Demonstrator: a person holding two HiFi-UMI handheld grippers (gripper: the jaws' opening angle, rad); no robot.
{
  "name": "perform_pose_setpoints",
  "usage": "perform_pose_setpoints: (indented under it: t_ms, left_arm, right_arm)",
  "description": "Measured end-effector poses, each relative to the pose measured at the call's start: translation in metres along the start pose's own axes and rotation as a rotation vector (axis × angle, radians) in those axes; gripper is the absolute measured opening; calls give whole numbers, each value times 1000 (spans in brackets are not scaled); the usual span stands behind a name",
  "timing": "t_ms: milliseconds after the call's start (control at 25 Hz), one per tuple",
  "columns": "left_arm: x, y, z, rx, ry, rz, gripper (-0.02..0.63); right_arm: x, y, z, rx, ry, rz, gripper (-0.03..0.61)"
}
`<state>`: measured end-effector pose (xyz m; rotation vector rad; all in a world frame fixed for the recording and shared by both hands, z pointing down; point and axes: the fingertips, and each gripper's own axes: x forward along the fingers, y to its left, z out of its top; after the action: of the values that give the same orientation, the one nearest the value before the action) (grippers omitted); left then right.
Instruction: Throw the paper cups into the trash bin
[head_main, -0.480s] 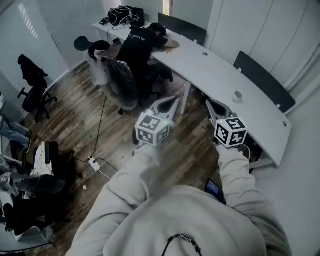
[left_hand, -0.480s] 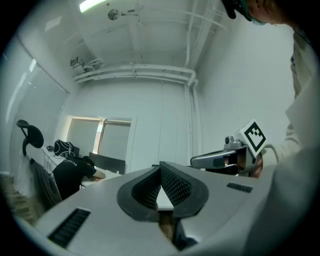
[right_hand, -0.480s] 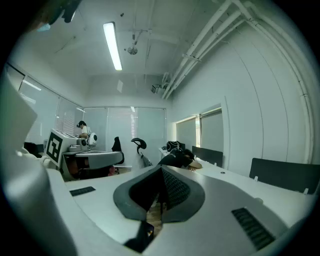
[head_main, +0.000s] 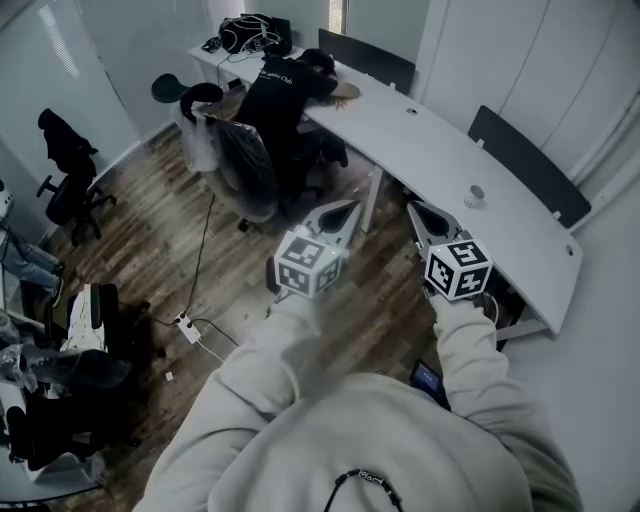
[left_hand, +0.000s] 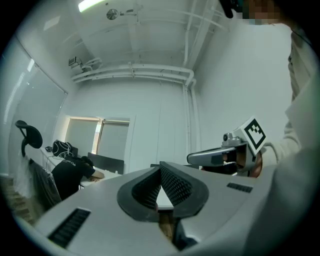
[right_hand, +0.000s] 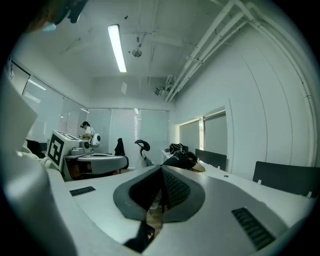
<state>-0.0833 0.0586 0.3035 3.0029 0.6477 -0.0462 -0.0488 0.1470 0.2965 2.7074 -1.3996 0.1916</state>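
Left gripper (head_main: 348, 207) and right gripper (head_main: 413, 208) closed, empty; paper cup (head_main: 474, 194) upright on desk (head_main: 430, 140).

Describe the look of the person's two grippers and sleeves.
The left gripper and right gripper have pale grey tapered shells with dark ribbed pads. Each carries a white cube printed with black square markers. The sleeves are light, off-white fabric.

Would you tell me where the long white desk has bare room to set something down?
The white desk is bare between the seated person and the small cup, and again from the cup to its near end. Its far end is crowded with bags and cables.
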Motion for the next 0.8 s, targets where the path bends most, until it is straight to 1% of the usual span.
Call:
perform_pose_setpoints:
  t_ms: [160,320,520,680,800]
  left_arm:
    - [3,-1,0,-22,-13,4,-13]
    - [13,-11,-5,-23,-11,-36,-12]
    - [30,-22,-7,-66,-4,-57,-12]
    - [56,-37,-9,-80,5,-90,-12]
    - [83,-50,-9,-74,19,-92,-12]
  right_arm:
    - [-4,-8,-6,11,20,-22,18]
    - [-11,-27,-14,41,36,-58,18]
    - [-25,-55,-16,75,29,-109,18]
    - [-36,-78,-22,85,40,-113,18]
    - [-45,-99,-24,85,48,-120,18]
